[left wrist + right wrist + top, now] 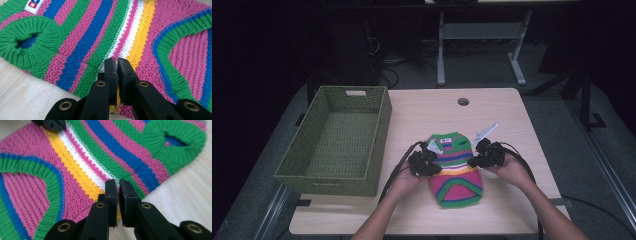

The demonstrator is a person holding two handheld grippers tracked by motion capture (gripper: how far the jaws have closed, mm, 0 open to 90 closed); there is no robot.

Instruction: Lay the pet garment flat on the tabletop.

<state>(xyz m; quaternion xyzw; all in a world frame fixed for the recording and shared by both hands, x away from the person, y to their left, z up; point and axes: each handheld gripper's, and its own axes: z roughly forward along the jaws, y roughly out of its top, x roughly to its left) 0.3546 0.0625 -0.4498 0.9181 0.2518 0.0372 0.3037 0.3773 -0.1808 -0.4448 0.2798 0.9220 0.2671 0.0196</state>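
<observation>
A small knitted sweater in green, pink, blue, white and yellow stripes lies flat on the wooden table, with a white label near its top. My left gripper sits at the sweater's left edge. In the left gripper view the sweater spreads ahead, and the left gripper is shut, with a bit of the knit edge pinched between its jaws. My right gripper sits at the opposite edge. There the right gripper is likewise shut on the sweater by the yellow stripe.
A green woven basket stands on the table's left part, with nothing inside. A round cable hole is near the far edge. Bare tabletop lies beyond and to the right of the sweater. The left gripper shows across the sweater in the right gripper view.
</observation>
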